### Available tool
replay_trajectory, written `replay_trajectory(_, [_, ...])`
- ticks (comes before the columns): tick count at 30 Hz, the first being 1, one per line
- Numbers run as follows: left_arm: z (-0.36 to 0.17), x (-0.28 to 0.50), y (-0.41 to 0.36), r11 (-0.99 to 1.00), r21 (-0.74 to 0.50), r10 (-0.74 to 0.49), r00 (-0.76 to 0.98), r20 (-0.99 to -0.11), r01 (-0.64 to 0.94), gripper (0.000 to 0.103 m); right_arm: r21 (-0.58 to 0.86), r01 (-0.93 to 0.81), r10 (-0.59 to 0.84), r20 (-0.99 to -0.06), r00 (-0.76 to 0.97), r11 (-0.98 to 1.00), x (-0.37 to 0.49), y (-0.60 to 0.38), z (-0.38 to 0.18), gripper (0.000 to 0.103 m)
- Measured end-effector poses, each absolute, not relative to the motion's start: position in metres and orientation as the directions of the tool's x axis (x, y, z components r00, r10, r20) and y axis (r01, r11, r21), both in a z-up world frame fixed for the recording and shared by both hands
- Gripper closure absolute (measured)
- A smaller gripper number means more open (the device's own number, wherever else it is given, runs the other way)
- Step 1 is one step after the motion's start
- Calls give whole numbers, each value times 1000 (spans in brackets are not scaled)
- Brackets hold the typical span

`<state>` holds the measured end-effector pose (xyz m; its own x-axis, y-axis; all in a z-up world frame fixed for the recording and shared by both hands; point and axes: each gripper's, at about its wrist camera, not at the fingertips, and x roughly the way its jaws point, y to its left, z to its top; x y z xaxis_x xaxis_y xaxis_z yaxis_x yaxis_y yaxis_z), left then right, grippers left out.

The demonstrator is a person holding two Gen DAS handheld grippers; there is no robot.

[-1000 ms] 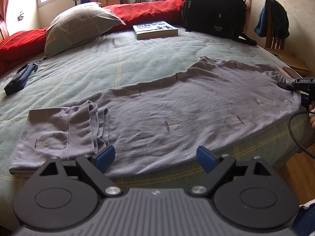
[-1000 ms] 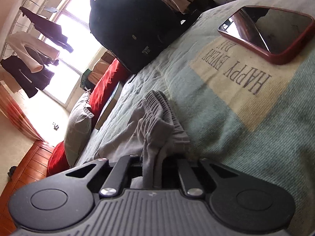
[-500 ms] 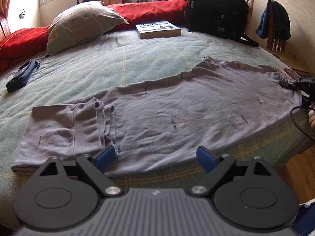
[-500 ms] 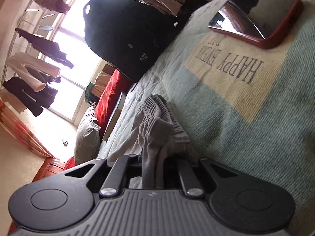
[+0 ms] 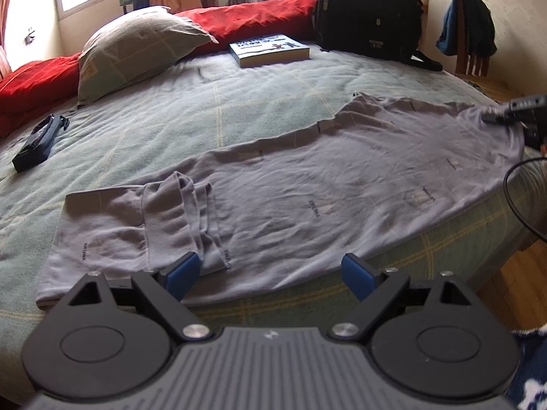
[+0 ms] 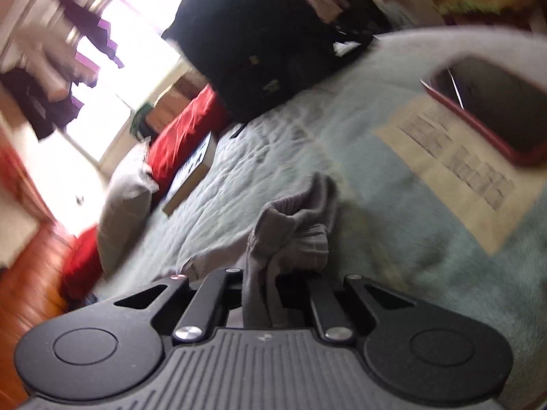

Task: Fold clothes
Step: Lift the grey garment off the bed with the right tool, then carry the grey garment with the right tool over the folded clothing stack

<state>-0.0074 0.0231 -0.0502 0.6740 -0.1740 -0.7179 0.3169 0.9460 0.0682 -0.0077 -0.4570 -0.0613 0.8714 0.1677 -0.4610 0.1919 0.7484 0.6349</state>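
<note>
Waistband end lifting off the bed's right edge

Nearest the camera, the left gripper (image 5: 270,270) hangs with its blue-padded jaws wide apart and nothing between them, over the near edge of the green checked bedspread (image 5: 171,116), much as a second ago. Under it the long grey knit trousers (image 5: 307,188) lie along that edge, their left end already doubled over in a loose fold. Farther right, the right gripper (image 6: 270,287) is clamped tight on the bunched ribbed waistband, which now droops from the jaws clear of the spread; a moment back it rested flat, and the blurred view agrees with a rise. Probably the next fold begins, carrying this end toward the folded end. Beyond sit the red-cased phone (image 6: 492,109), a blue paperback book (image 5: 270,49) and a black backpack (image 5: 369,10).
</note>
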Motion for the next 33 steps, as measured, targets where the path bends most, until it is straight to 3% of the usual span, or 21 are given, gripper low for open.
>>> replay_trajectory(14, [-47, -21, 63, 940, 89, -173, 683, -710, 331, 13, 421, -54, 285, -511, 811, 906, 22, -327, 2, 94])
replay_trajectory(33, [-45, -25, 108, 946, 94, -153, 685, -712, 309, 13, 330, -379, 501, -520, 691, 865, 52, -172, 44, 94])
